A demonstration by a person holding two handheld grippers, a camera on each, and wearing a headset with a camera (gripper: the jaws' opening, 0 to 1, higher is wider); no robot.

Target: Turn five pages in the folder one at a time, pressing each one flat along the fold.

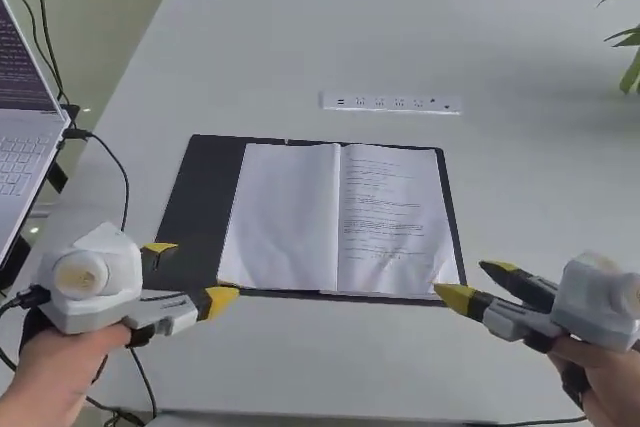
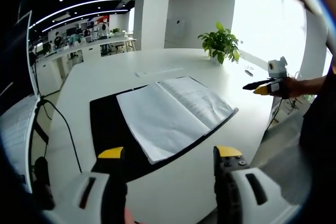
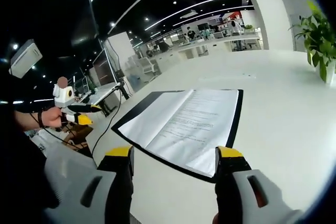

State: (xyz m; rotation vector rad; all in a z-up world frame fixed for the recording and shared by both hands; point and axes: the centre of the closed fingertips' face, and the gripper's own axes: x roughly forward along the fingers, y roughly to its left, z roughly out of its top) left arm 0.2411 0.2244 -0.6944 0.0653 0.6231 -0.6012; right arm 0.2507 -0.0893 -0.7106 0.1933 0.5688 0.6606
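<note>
Black folder (image 1: 205,209) lies open on white worktop (image 1: 300,37), pages flat; left claw (image 1: 190,275) & right claw (image 1: 478,282) wide apart, near its front corners.

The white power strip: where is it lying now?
In the head view, the power strip lies on the table just beyond the far edge of the open folder, right of centre, apart from it.

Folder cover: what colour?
The folder cover is black. It shows best in the head view.
</note>
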